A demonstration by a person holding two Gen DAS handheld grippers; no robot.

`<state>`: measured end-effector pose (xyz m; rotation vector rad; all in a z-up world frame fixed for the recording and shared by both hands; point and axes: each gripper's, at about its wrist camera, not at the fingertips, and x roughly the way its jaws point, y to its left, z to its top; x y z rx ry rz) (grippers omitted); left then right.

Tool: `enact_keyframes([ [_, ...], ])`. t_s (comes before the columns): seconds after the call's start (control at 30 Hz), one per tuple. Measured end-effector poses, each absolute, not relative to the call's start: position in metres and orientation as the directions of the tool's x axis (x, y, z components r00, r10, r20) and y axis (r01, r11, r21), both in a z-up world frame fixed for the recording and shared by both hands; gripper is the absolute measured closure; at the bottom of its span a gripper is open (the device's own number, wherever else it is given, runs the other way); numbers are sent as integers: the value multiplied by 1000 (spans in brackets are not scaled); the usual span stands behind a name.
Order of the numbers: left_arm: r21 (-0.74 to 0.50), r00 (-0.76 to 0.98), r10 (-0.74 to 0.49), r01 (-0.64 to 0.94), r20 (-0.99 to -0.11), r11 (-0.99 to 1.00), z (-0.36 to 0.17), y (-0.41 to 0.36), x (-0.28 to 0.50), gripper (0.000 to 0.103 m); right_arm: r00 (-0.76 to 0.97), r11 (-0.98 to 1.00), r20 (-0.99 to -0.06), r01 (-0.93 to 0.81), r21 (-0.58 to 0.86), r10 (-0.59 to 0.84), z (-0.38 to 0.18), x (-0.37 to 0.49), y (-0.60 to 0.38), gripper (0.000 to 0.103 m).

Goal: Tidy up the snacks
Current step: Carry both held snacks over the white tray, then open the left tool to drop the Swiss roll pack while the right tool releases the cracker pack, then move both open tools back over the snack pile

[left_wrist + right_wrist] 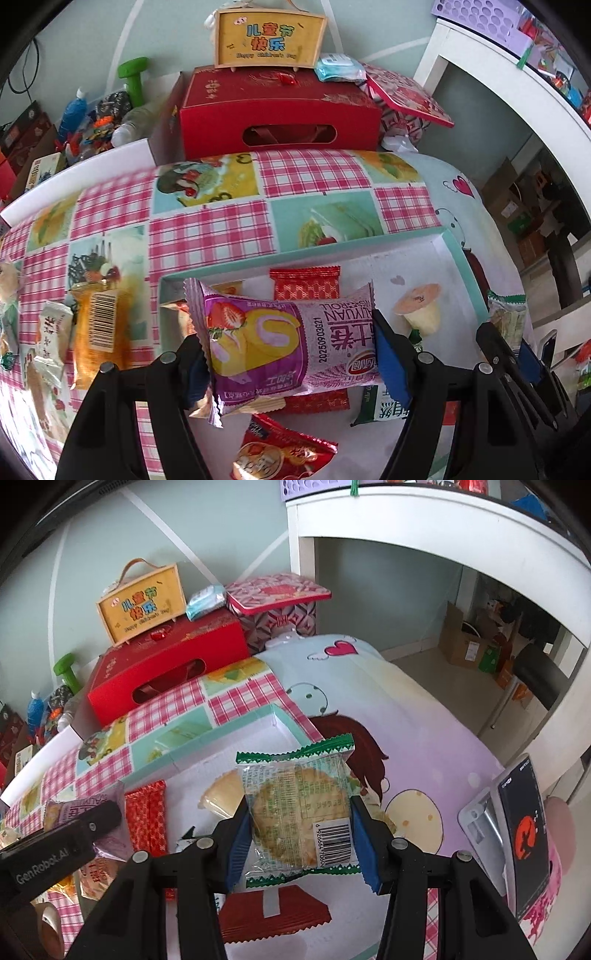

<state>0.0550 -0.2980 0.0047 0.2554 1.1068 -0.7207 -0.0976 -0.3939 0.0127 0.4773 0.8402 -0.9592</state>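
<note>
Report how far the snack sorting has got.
Done: the tray already holds a red packet and a jelly cup. In hand: the left tongs grip a purple cake roll, the right tongs a rice cracker. Left: the orange packet and others on the tablecloth.

The gift box (280, 122) stands behind the tray (306, 247), phone (524, 834) to its right.

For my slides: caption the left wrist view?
Left gripper holds a purple Swiss-roll packet over the teal tray.
</note>
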Motion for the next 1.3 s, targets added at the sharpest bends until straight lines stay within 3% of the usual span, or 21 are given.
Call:
enact_keyframes([
  [0.2,-167,238,-398,637,-886,753,1,-299,55,24,300,504,-817,864,14,-492,7,-99,-397,50],
  [0.3,-166,249,-400,629,-882,759,3,-296,55,18,297,504,-826,864,18,-480,5,-99,-398,50],
  [0.37,-171,258,-404,619,-878,766,6,-293,56,12,294,506,-828,862,15,-477,5,-99,-397,43],
  [0.43,-177,265,-409,609,-873,773,8,-289,58,11,295,505,-830,863,18,-474,6,-99,-397,30],
  [0.57,-158,311,-399,584,-863,796,16,-279,60,7,294,516,-841,857,21,-455,5,-97,-396,27],
  [0.77,-69,401,-323,532,-857,844,23,-263,65,6,290,545,-843,839,-4,-453,9,-92,-388,15],
  [0.9,15,439,-229,486,-869,874,21,-250,70,6,308,575,-832,818,-16,-461,18,-87,-377,0],
  [1.3,72,488,-165,430,-857,900,33,-202,75,6,396,663,-813,748,16,-427,48,-69,-339,0],
])
